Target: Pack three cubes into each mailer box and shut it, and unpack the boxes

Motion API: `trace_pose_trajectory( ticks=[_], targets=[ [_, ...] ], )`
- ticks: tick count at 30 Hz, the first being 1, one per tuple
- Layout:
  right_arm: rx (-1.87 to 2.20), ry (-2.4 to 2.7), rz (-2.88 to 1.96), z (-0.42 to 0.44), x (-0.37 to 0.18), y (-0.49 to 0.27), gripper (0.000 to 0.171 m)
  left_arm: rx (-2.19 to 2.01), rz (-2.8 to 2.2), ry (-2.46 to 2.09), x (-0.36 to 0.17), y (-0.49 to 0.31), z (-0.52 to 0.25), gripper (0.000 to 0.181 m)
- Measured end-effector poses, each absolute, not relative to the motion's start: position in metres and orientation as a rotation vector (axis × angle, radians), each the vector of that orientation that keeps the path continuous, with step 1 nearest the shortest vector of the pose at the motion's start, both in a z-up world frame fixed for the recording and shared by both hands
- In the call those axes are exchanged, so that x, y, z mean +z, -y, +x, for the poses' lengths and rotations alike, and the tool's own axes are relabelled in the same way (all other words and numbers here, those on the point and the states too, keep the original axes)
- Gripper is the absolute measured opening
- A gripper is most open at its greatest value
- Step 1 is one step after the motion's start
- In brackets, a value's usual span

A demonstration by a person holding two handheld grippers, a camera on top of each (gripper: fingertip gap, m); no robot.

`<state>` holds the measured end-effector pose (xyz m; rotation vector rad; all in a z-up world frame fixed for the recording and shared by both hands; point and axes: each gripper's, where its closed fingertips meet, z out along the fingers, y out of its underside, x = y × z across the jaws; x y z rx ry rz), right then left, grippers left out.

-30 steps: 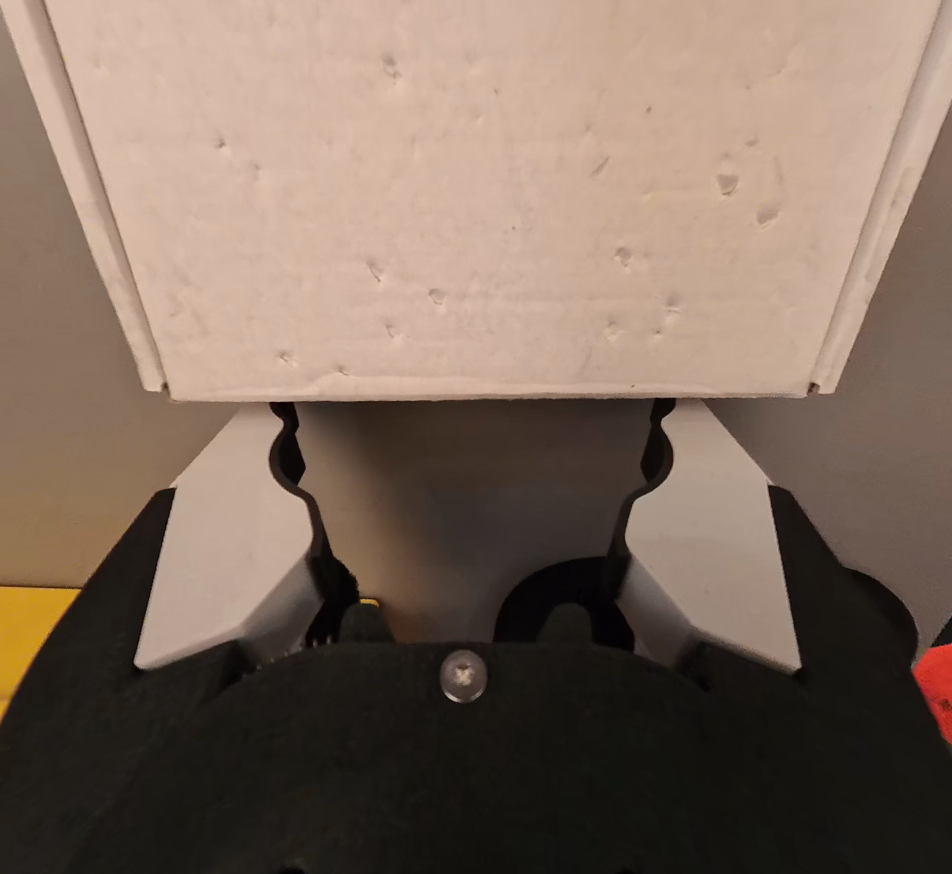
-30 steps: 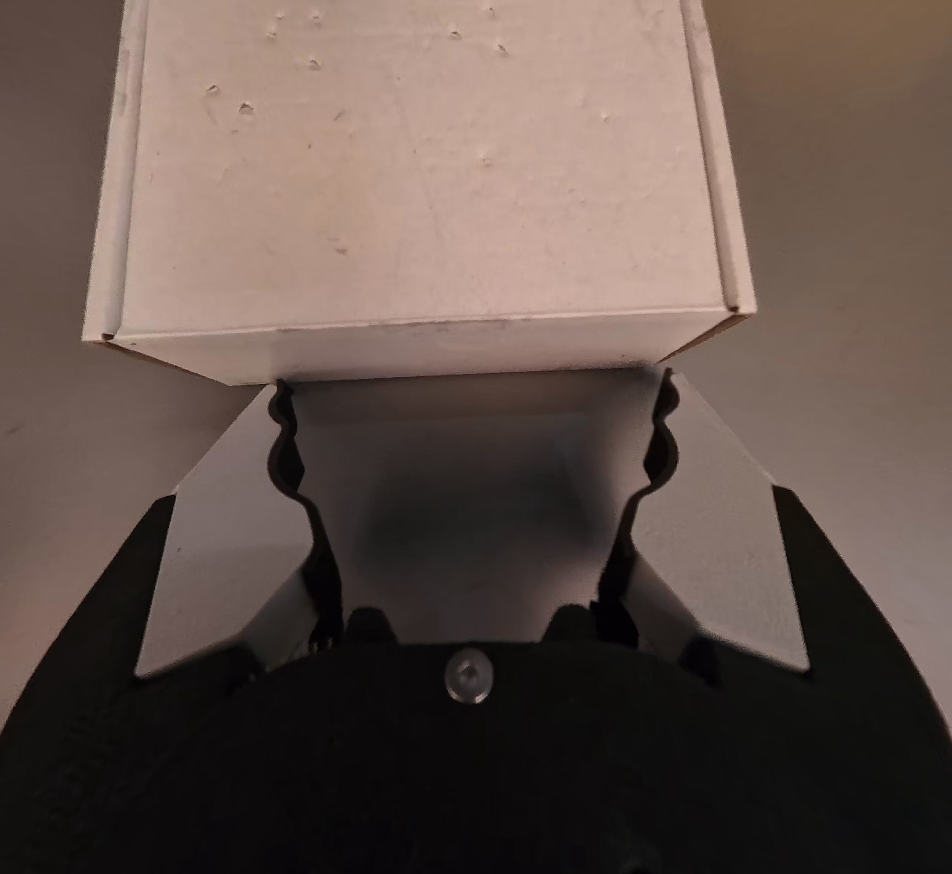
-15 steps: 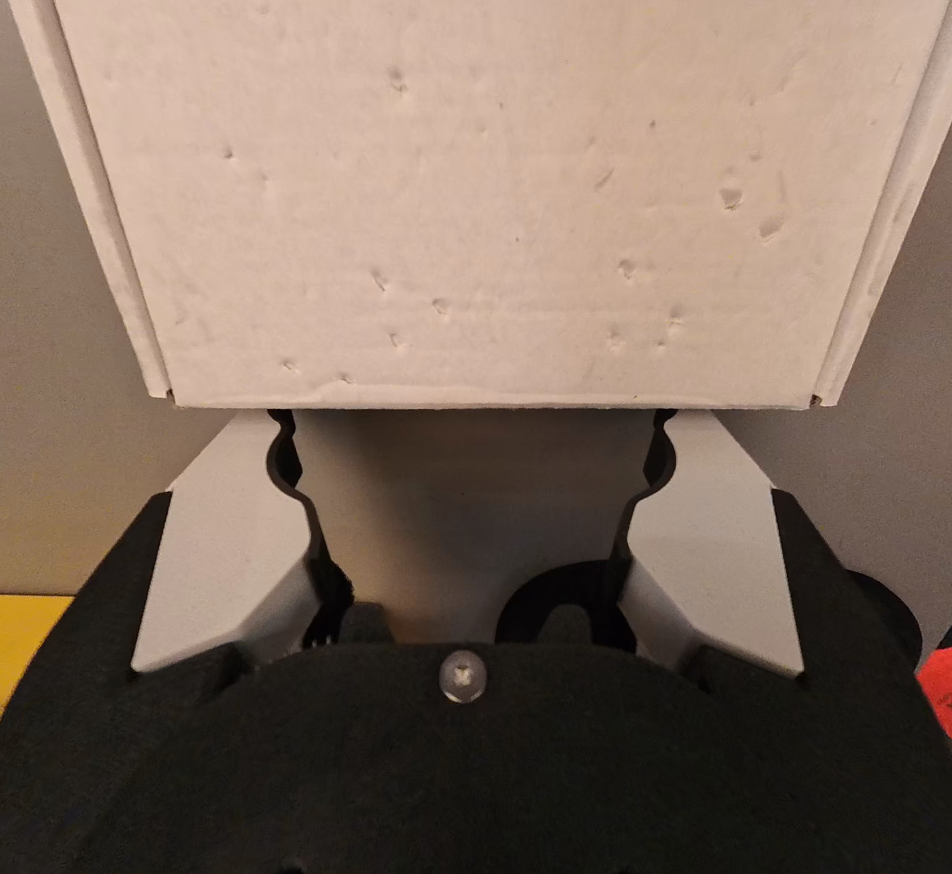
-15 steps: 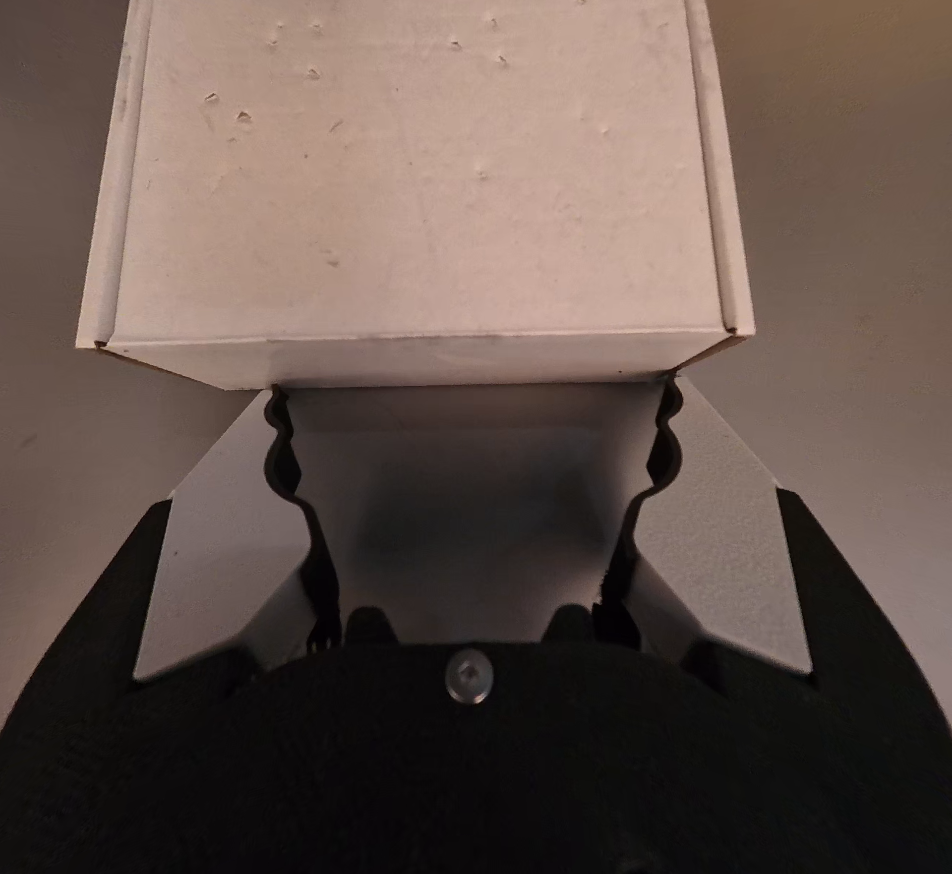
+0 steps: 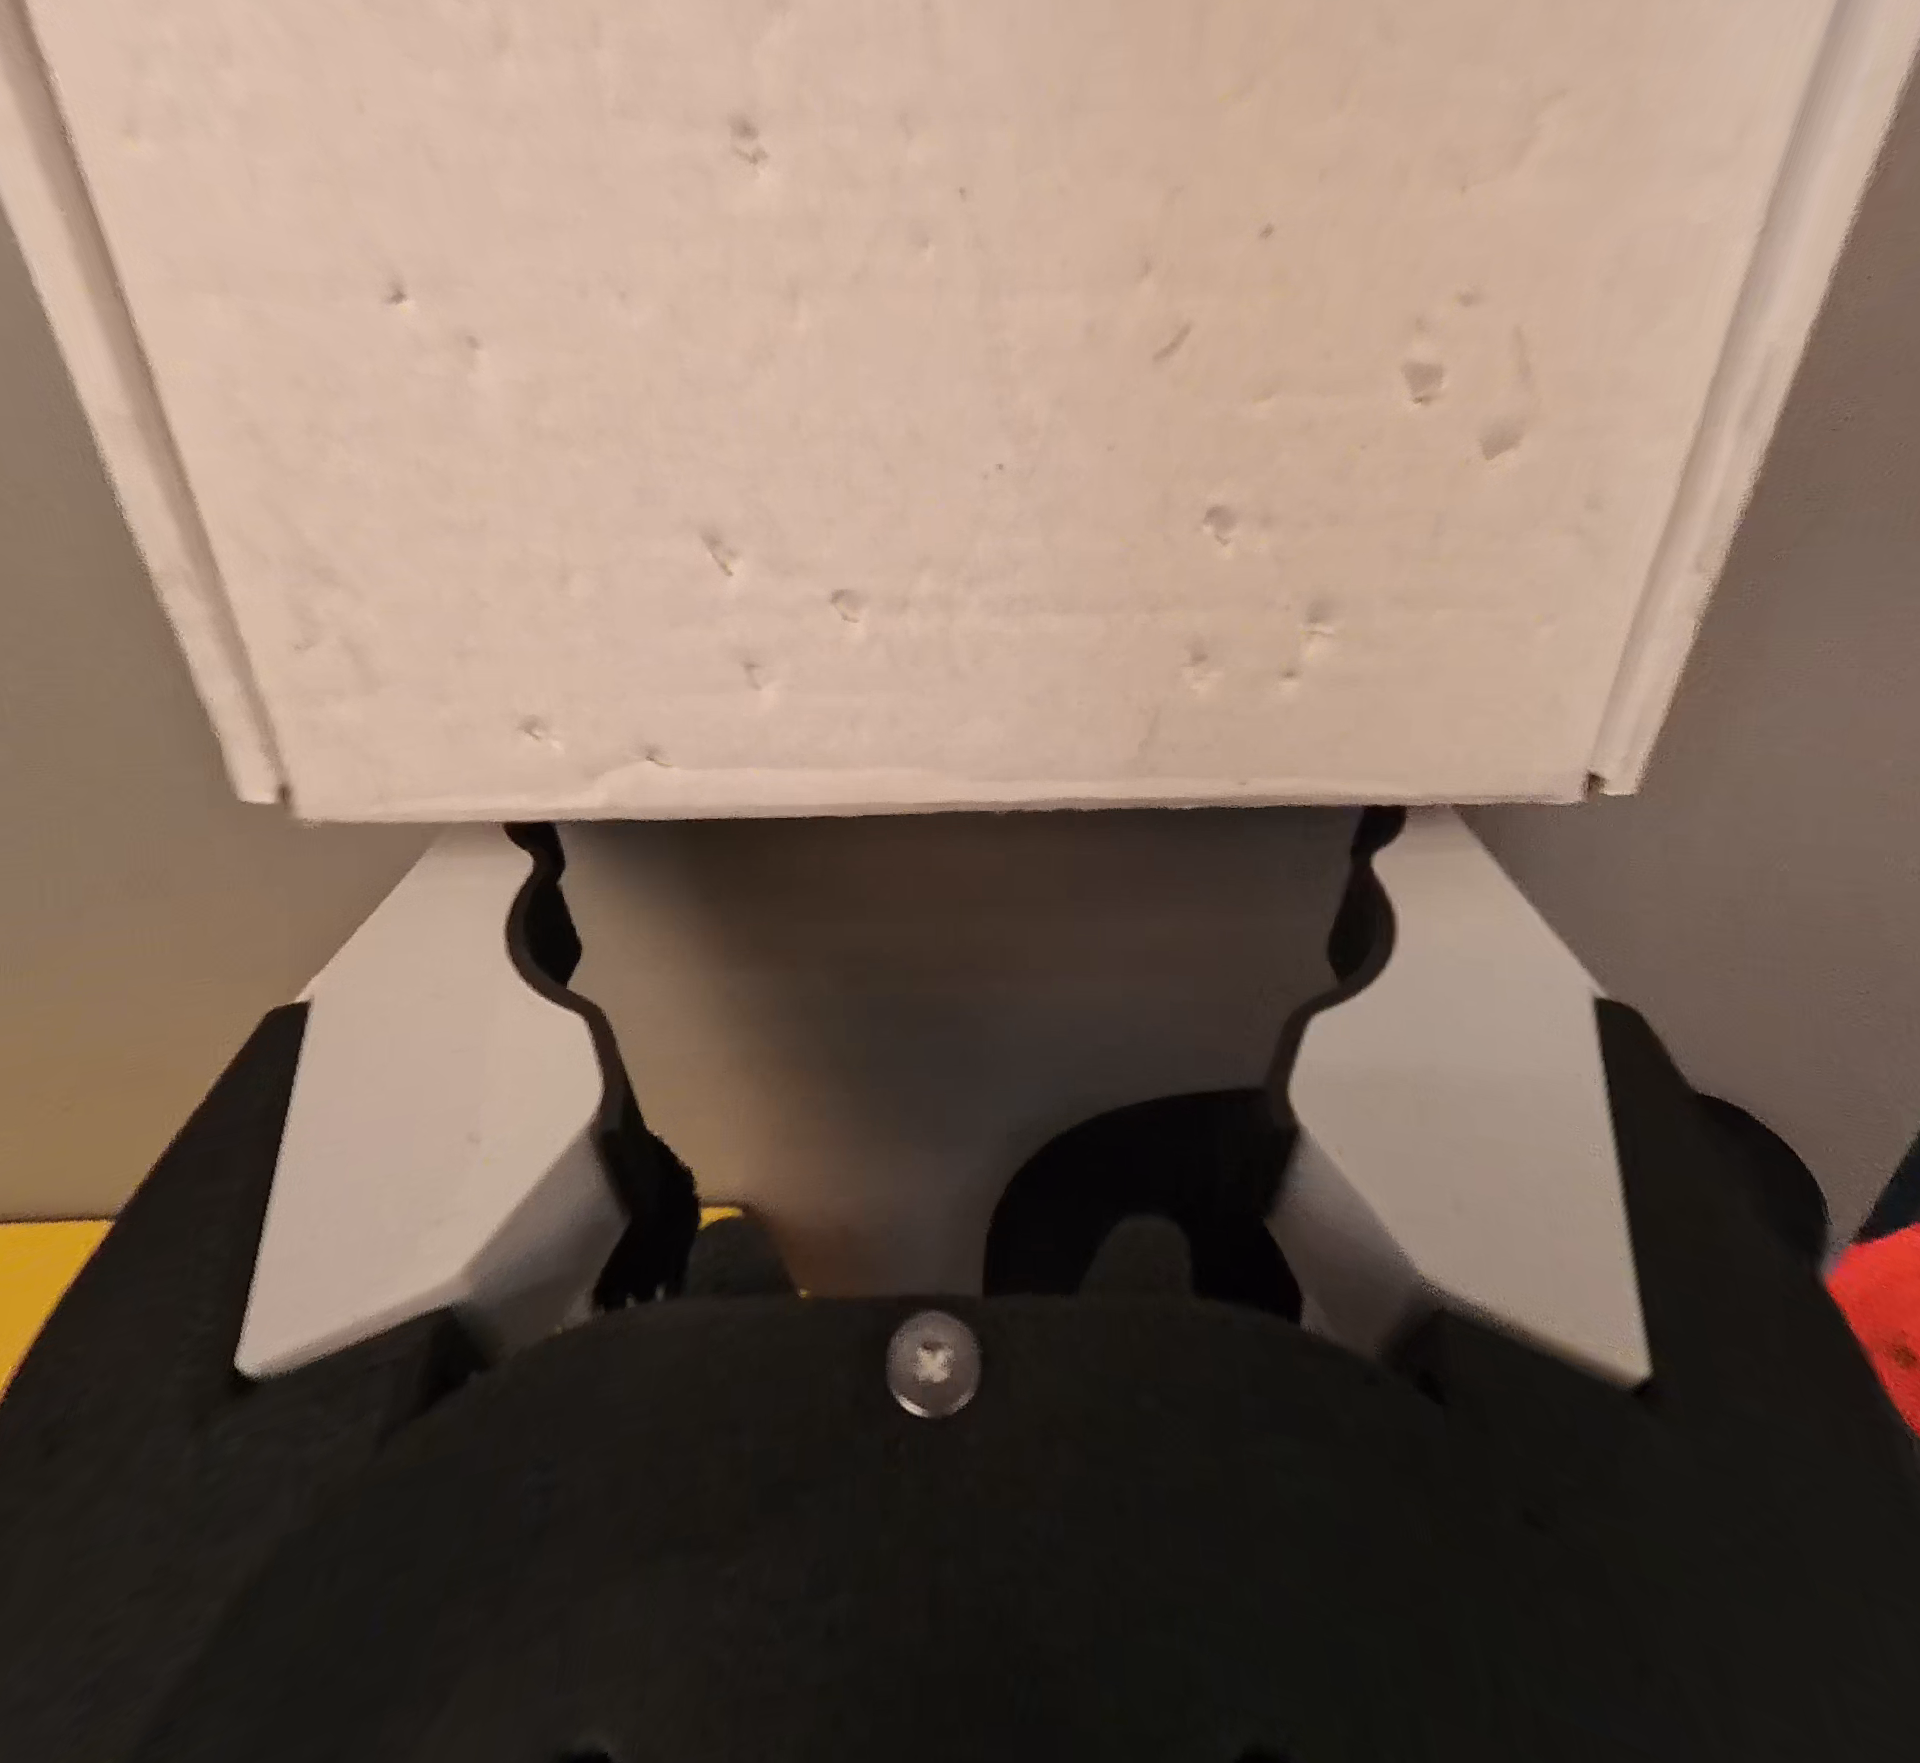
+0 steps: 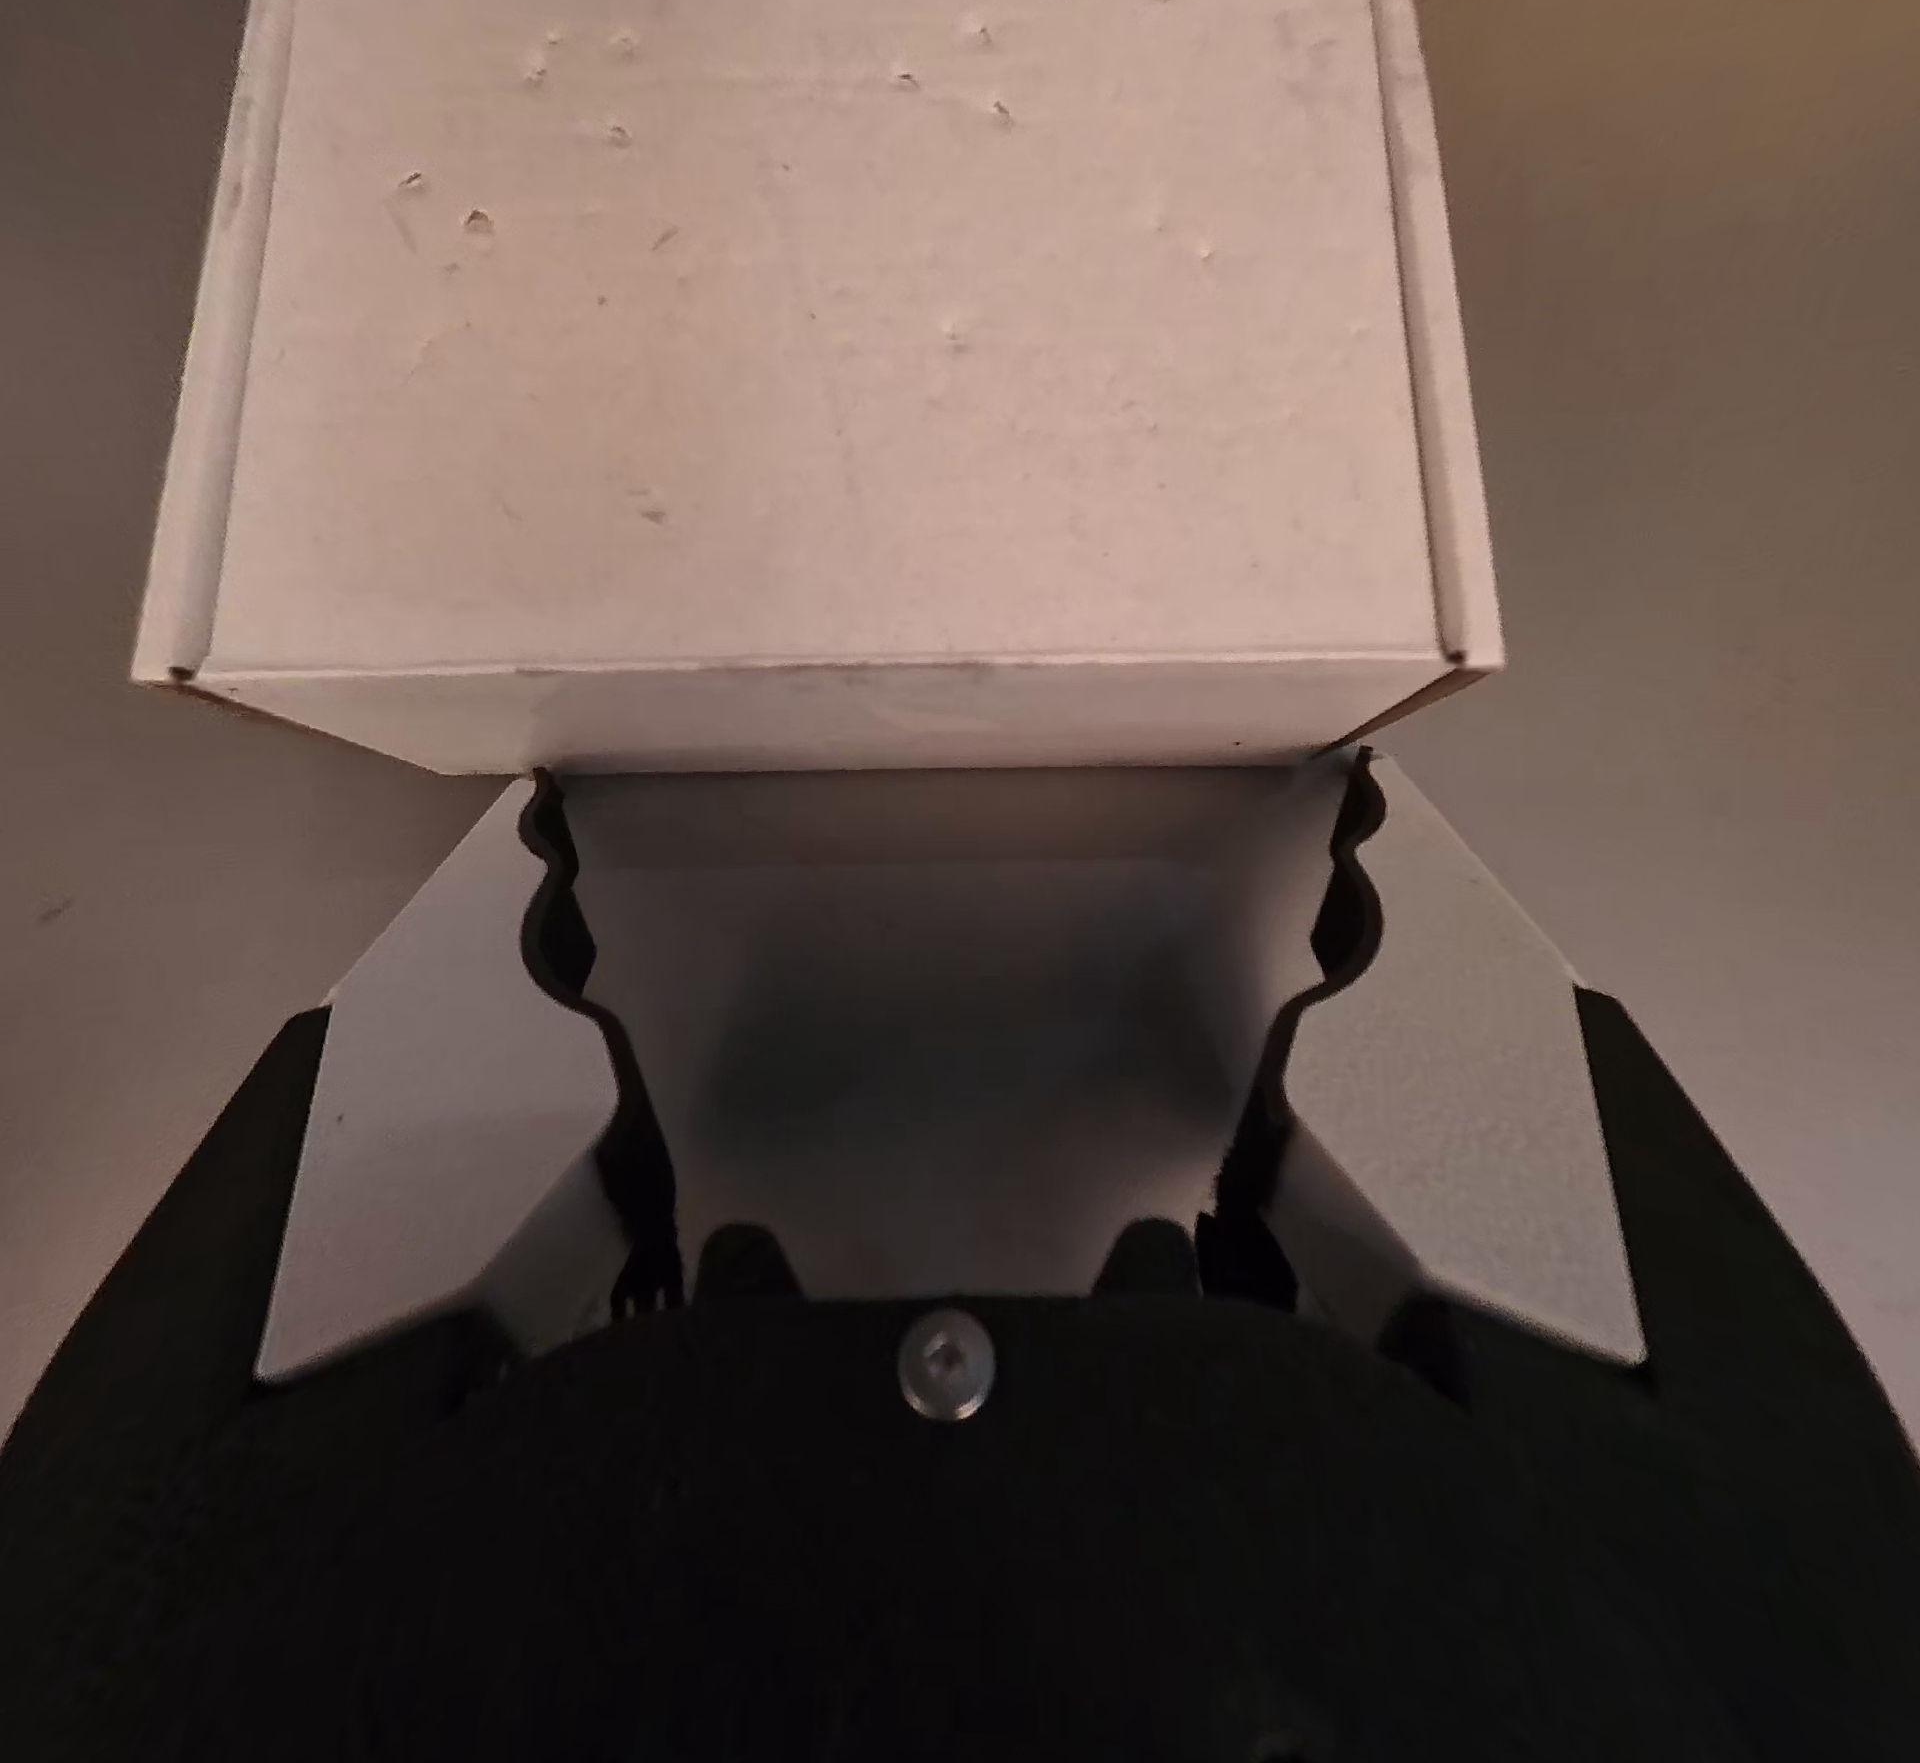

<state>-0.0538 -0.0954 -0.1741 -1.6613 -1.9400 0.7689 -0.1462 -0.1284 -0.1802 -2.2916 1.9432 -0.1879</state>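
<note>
Now your left gripper (image 5: 951, 825) has crept closer to the shut box (image 6: 821, 342), which sits on the table (image 6: 1714, 363) between both spread grippers; the right gripper (image 6: 951, 763) touches its near wall, so opening looks next.

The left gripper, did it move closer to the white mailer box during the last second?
Yes. The left gripper moved forward; the white mailer box fills more of its view.

Left tongs (image 5: 954, 825) and right tongs (image 6: 954, 768) both gape wide, facing each other.
</note>
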Motion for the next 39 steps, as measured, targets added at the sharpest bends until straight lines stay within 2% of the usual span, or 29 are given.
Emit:
trace_pose_trajectory(
  ticks=[8,11,29,35,39],
  targets=[
    [0.769,1.947,-1.672,-0.053,-0.175,0.099,0.144,-0.161,-2.296,-1.966,-0.181,0.132,-0.149,0.148],
    [0.778,1.956,-1.679,-0.052,-0.174,0.101,0.145,-0.233,-2.290,-1.941,-0.177,0.133,-0.143,0.137],
    [0.775,1.959,-1.680,-0.058,-0.173,0.099,0.149,-0.216,-2.290,-1.970,-0.177,0.131,-0.142,0.137],
    [0.757,1.953,-1.703,-0.054,-0.174,0.099,0.151,-0.222,-2.285,-1.959,-0.177,0.132,-0.145,0.139],
    [0.761,1.974,-1.710,-0.051,-0.175,0.106,0.151,-0.148,-2.271,-2.009,-0.182,0.136,-0.146,0.148]
  ],
)
